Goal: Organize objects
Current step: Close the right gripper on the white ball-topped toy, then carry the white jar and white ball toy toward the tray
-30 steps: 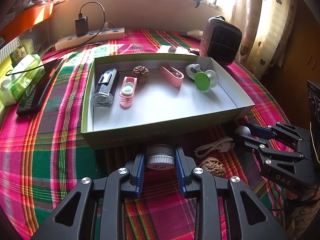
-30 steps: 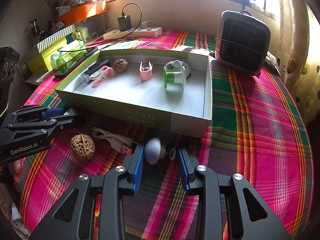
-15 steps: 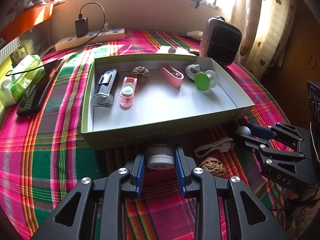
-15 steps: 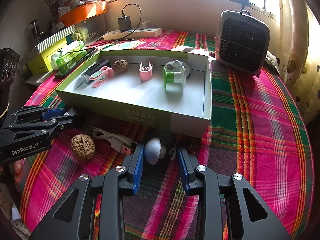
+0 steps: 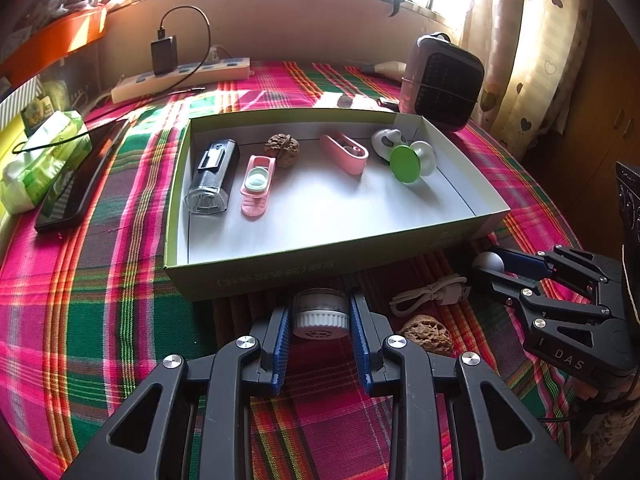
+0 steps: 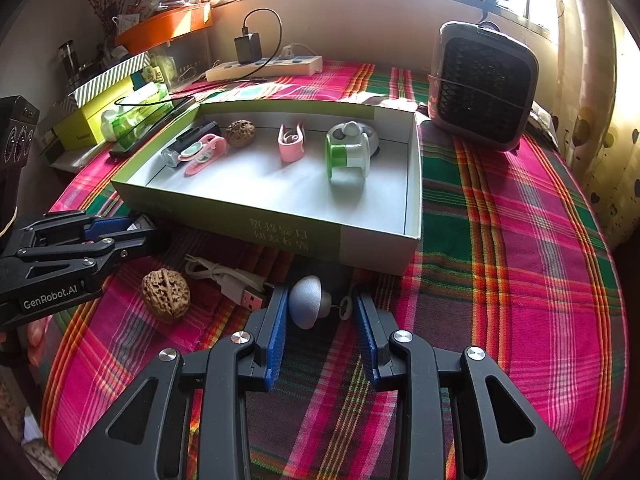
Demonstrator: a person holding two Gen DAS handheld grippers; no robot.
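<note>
I have both grippers down on the plaid bench [image 5: 100, 312], just in front of the box [image 5: 280, 276]. The left gripper [image 5: 320, 316] is clenched on a small white jar [image 5: 319, 316], its blue fingers [image 5: 281, 340] pressing each side. The right gripper [image 6: 320, 308] has a grey knob [image 6: 306, 306] between its fingers [image 6: 276, 332]: the left one touches the dome, but the thin stem and ring barely reach the other, so I cannot tell whether the grip is firm. I judge this as the pick-up step; next each piece needs lifting clear over the near wall and setting on the bare white floor of the box. A walnut [image 6: 165, 295] and a cable [image 6: 224, 276] lie loose on the cloth between the grippers. The jar's base is hidden, and the print on the box wall is too blurred to read.
</note>
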